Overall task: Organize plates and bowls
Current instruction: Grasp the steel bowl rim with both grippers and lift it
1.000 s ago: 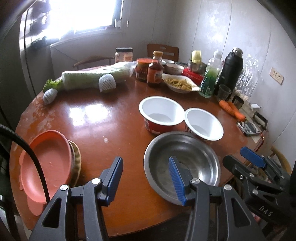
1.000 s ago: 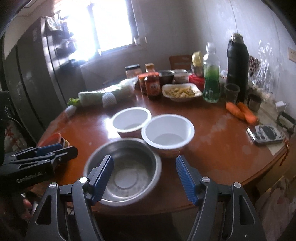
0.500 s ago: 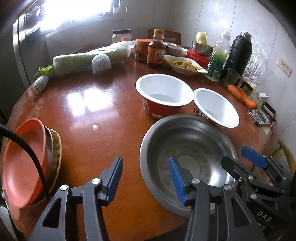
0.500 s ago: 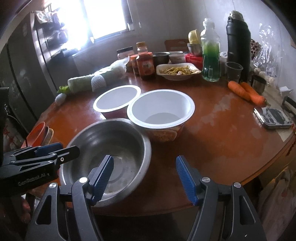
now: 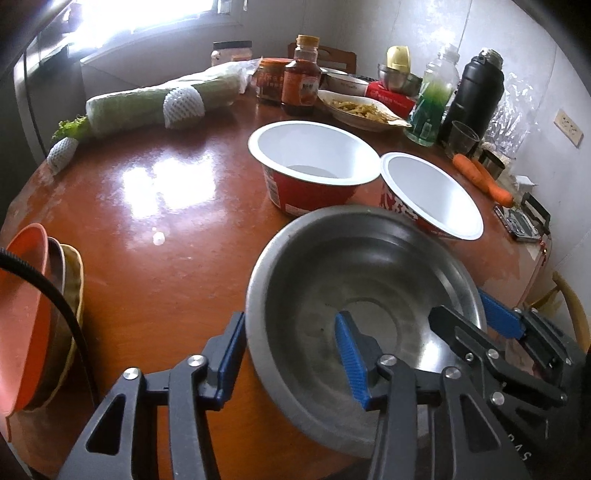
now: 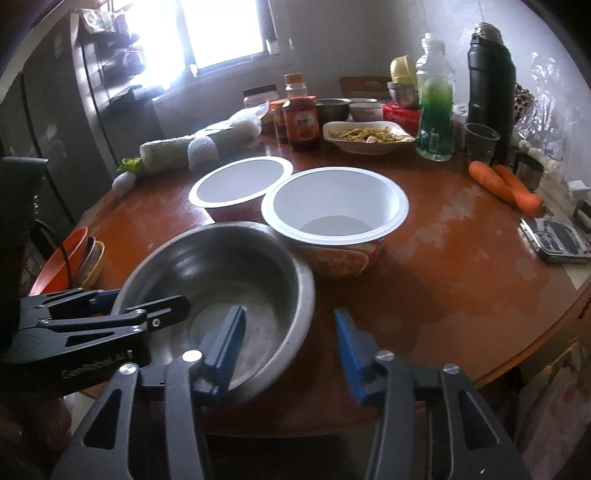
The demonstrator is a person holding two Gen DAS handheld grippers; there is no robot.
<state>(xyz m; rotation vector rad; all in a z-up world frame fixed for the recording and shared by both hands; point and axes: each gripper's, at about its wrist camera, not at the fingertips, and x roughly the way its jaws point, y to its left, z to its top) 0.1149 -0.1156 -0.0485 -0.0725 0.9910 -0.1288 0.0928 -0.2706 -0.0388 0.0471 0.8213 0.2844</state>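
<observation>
Now we are working over the round bench (image 5: 147, 258), where the steel bowl (image 5: 362, 273) is sitting at the near edge, touching two white bowls (image 6: 336, 214). Our left hand-held gripper (image 5: 291, 358) and right hand-held gripper (image 6: 288, 350) are both straddling its rim, spread apart.

Home dining kitchen. Indicated by round wooden table (image 6: 443, 258) with sauce jars (image 6: 301, 122) at 12 o'clock, thermos (image 6: 491, 85) and carrots (image 6: 506, 184) at 2 o'clock, window (image 6: 221, 33) at 11 o'clock.
</observation>
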